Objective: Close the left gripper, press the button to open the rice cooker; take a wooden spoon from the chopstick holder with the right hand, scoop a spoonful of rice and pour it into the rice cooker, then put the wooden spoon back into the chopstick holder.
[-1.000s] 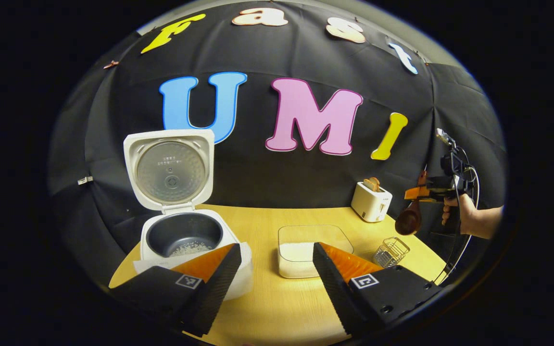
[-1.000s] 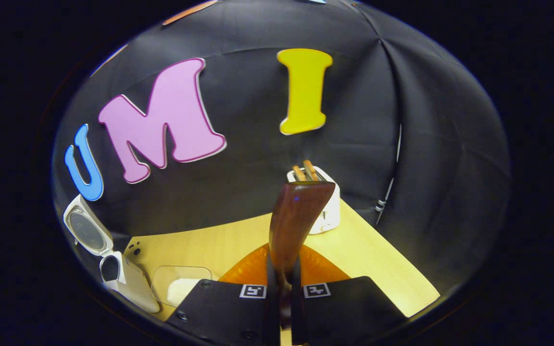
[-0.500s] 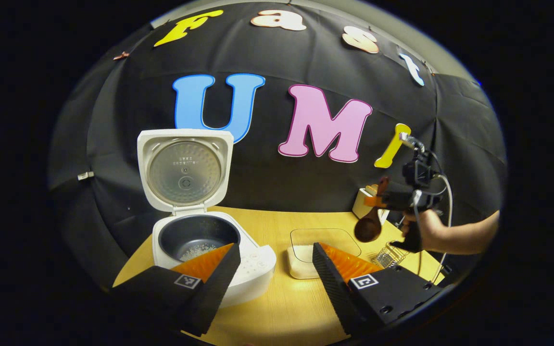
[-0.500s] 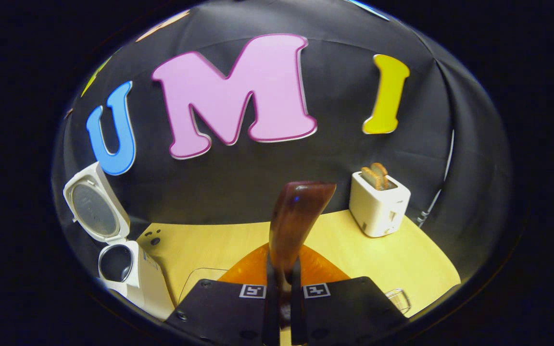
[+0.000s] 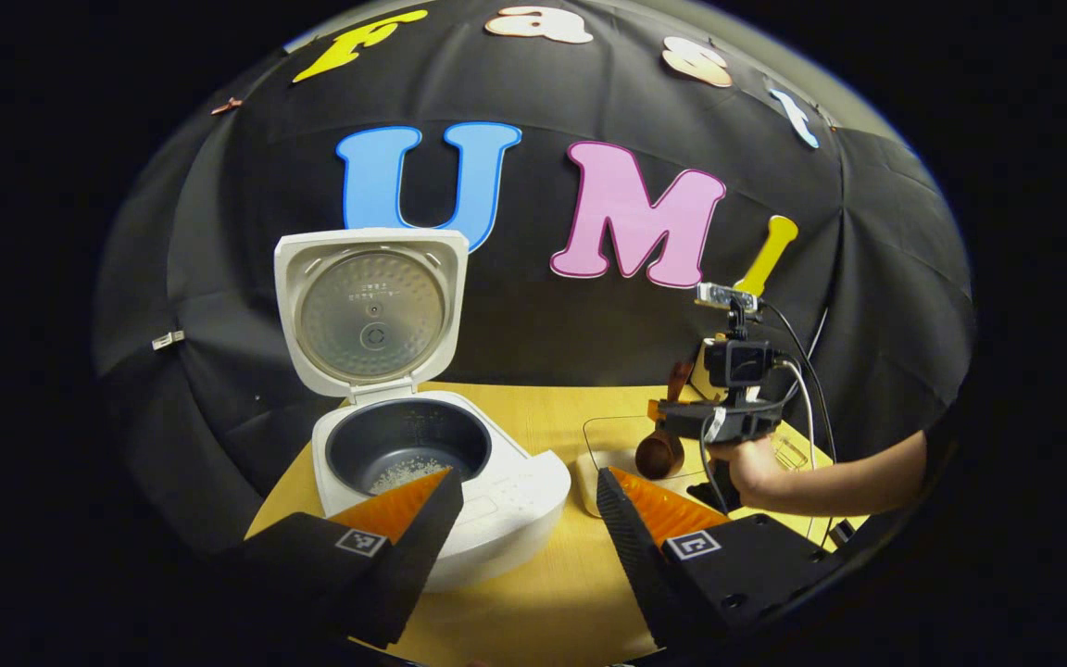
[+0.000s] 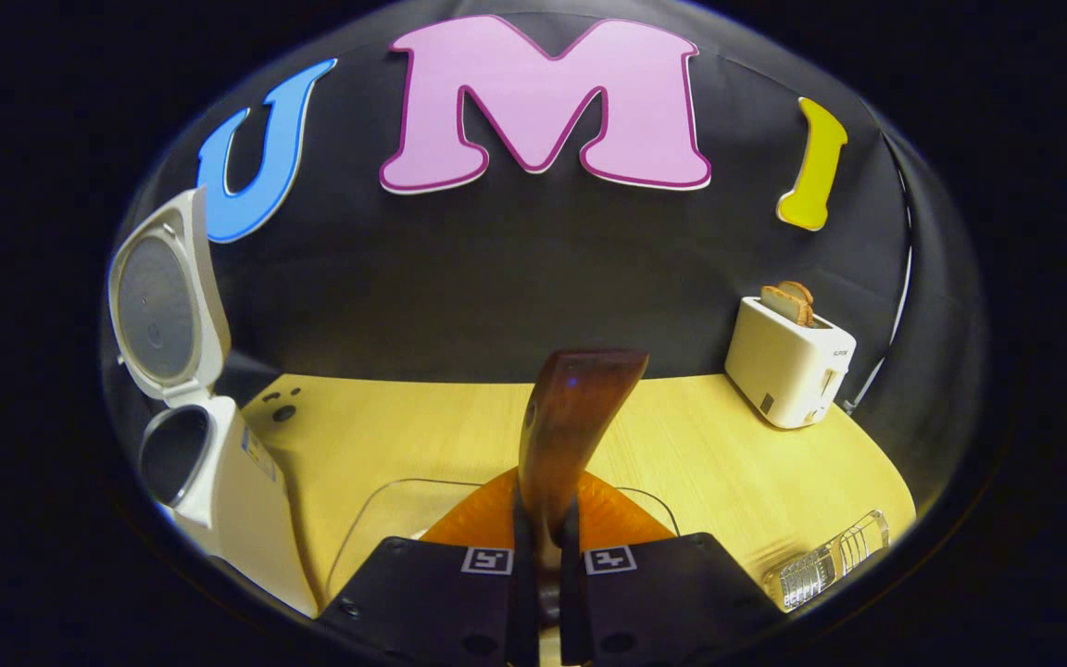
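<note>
Wooden spoon [image 6: 571, 417]: stiff, light, smooth; gripped at handle.
Right tool [image 6: 543, 556]: clamped on handle, bowl over rice tray [image 5: 612, 440].
Left tool [image 5: 524, 519]: wide apart, empty.
Rice cooker [image 5: 422, 445]: open, 10 o'clock.

Rice cooker [image 5: 459, 482]: white body, standing on the table at the left. Its lid [image 5: 371, 310] is fully open and stands upright behind the body, showing a round metal inner plate. The dark inner pot [image 5: 408, 445] is exposed, with a small amount of rice on its bottom.

Spoon [image 6: 566, 435]: dark brown wood. In the right gripper view the handle stands up between the two fingers of the right tool [image 6: 547, 556], which press on it from both sides. In the left gripper view its bowl [image 5: 659, 454] hangs low over the clear rice container [image 5: 608, 435].

Holder [image 6: 825, 560]: wire basket on the table, to the right.
</note>
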Action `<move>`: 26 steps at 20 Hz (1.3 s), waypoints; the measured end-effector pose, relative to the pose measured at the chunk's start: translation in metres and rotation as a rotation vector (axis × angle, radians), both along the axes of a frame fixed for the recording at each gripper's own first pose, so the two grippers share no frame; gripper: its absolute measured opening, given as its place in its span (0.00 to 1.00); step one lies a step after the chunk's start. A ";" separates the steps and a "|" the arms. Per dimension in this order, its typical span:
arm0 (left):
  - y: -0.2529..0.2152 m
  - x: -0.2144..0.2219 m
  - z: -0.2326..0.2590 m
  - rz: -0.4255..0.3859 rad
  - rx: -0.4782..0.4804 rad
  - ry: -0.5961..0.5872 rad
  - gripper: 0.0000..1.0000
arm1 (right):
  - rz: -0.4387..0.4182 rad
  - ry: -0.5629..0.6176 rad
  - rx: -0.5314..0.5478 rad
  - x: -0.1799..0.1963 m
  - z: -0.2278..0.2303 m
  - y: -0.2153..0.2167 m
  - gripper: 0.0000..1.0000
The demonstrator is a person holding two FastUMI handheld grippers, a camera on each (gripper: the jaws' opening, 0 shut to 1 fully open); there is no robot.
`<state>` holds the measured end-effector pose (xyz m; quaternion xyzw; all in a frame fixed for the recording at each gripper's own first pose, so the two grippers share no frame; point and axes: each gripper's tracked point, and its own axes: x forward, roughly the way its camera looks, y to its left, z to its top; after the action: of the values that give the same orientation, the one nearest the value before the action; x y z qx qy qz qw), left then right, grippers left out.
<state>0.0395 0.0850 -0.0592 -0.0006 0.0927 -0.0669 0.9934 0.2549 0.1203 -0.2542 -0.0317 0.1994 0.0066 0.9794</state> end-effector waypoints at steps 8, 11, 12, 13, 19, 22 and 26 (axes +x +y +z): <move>0.037 0.022 0.008 0.055 0.040 -0.012 0.94 | -0.041 0.057 0.113 -0.007 -0.024 0.022 0.13; 0.042 0.022 0.012 0.069 0.030 -0.017 0.94 | -0.036 0.072 0.153 -0.013 -0.023 0.035 0.13; 0.041 0.022 0.011 0.069 0.030 -0.017 0.94 | -0.040 0.084 0.180 -0.015 -0.024 0.041 0.13; 0.039 0.022 0.012 0.066 0.030 -0.018 0.94 | -0.046 0.095 0.208 -0.017 -0.025 0.045 0.13; 0.023 0.018 0.017 0.034 0.035 -0.040 0.94 | -0.054 0.153 0.307 -0.023 -0.022 0.062 0.13; 0.021 0.018 0.017 0.028 0.029 -0.046 0.94 | -0.091 0.172 0.378 -0.026 -0.018 0.057 0.13; 0.026 0.015 0.020 0.034 0.014 -0.055 0.94 | -0.111 0.161 0.420 -0.030 -0.005 0.054 0.13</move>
<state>0.0549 0.1115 -0.0389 0.0068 0.0659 -0.0492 0.9966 0.2252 0.1744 -0.2595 0.1846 0.2728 -0.0032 0.9442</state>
